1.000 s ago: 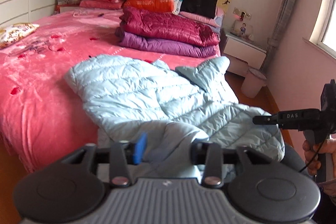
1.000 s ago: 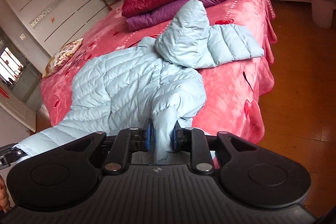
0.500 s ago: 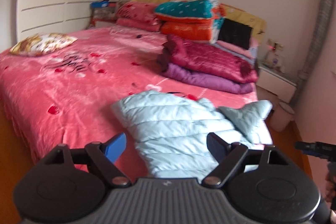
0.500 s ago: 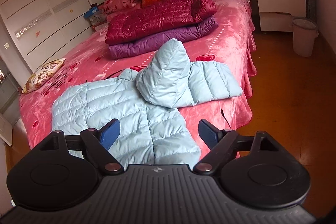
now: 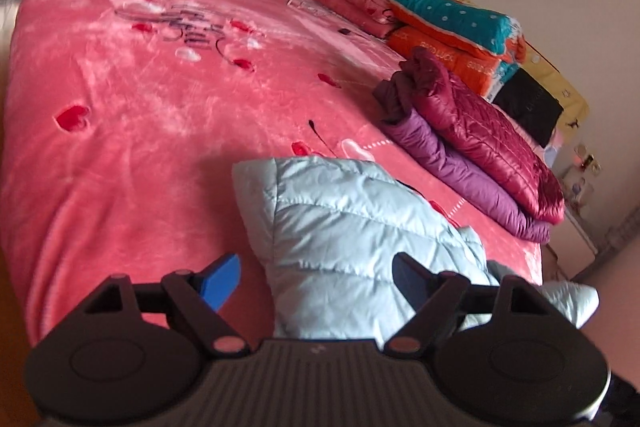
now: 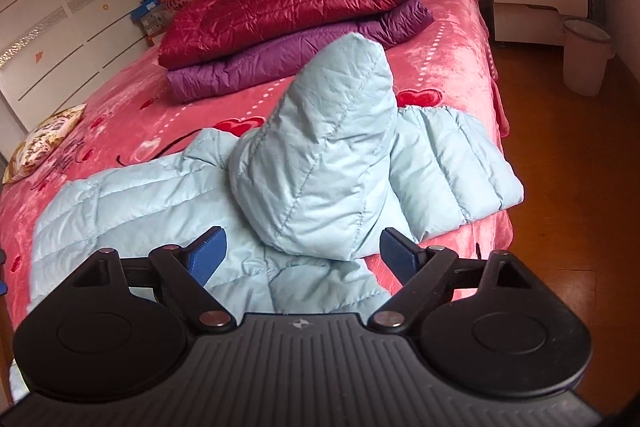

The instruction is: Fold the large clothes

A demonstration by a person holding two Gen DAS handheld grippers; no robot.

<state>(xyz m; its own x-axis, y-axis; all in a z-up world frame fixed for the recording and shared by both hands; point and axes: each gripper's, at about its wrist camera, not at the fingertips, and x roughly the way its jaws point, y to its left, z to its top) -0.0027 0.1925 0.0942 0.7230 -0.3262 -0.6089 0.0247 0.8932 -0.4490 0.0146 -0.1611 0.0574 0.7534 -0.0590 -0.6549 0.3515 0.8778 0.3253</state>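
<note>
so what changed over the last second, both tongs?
Both let go. The left tongs and right tongs were each shut on a fold of the light blue jacket; their jaws have just been opening and now pinch nothing. The jacket lies on the pink bedspread. The folded stack is unmoved.

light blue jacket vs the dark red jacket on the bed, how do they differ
The light blue jacket lies spread out near the bed's edge, hood on top; the dark red jacket is folded flat. The blue one lies directly on the pink blanket; the red one is stacked on a purple jacket. Both are quilted.
</note>
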